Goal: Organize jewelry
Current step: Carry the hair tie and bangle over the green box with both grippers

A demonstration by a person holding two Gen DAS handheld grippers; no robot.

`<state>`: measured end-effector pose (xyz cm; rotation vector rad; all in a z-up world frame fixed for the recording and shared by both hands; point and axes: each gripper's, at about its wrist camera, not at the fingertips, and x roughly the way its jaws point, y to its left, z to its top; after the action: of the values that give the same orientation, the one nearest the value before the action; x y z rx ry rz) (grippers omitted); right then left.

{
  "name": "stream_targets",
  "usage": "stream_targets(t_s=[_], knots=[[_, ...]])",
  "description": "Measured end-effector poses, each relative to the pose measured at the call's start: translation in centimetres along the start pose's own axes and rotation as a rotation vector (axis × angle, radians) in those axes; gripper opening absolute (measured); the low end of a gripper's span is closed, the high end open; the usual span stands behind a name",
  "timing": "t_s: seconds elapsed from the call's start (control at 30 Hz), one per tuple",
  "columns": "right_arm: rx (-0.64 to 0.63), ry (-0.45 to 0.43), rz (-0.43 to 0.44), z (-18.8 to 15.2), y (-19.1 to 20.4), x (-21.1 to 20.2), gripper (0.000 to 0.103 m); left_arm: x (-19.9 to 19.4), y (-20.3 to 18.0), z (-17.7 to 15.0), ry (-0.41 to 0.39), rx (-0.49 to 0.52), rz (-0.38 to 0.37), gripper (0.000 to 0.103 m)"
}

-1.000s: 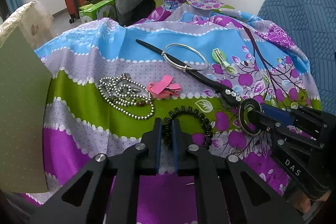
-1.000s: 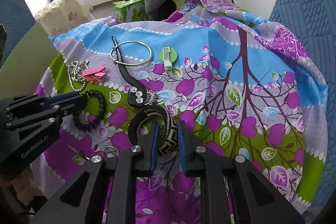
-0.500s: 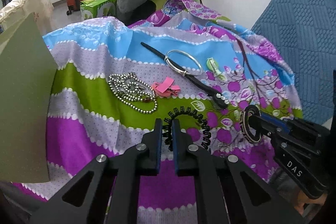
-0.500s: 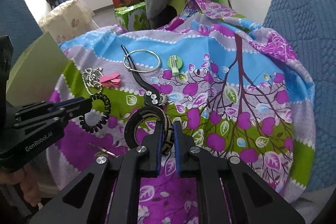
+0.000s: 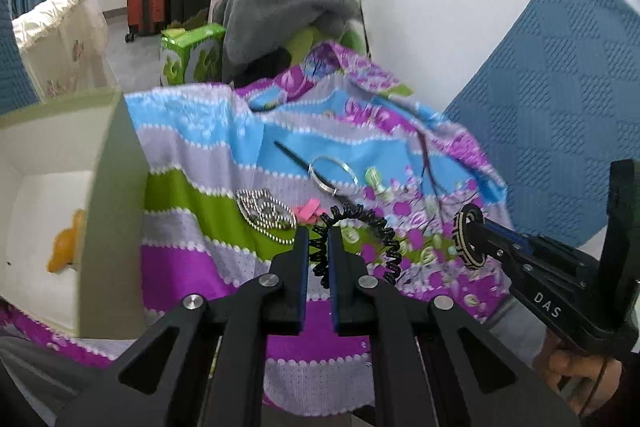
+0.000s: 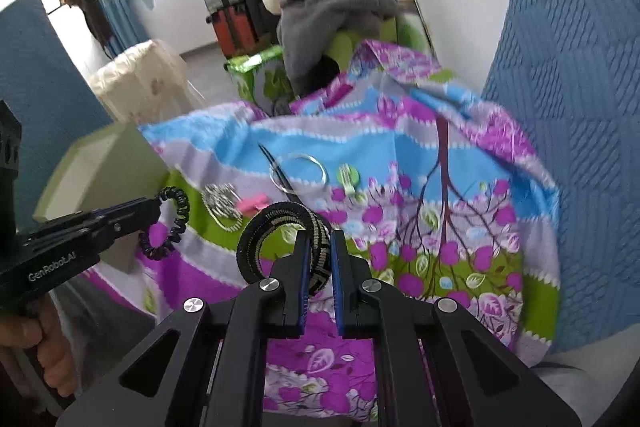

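the left gripper is clamped on a black coiled bracelet, whose loop hangs clear above the patterned cloth. the right gripper is pinched tight on a black woven bangle with a pale pattern, also held off the cloth. seen from the left wrist camera, the bangle stands to the right of the coiled bracelet, well apart from it. on the cloth beyond them lie a beaded silver necklace, a pink clip, a thin silver bangle crossing a black hair stick, and a small green clip. an open pale box with an orange item inside sits at the cloth's left edge.
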<state>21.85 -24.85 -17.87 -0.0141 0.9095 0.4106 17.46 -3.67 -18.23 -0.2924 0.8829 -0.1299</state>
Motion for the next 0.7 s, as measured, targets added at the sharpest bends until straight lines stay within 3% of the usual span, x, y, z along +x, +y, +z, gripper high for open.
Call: stream_targets(t_s=[0.4,0.7], knots=[[-0.045,-0.112,0.043,4.9,3.7,-6.4,0.007,-8.4,0.5,4.2,-0.111,0.010,-0.025,0.009],[-0.084,-0.193,0.071,7.6,6.7,-9.3,0.007,-12.7,1.2,6.2,-0.183,0.039,-0.017,0.009]])
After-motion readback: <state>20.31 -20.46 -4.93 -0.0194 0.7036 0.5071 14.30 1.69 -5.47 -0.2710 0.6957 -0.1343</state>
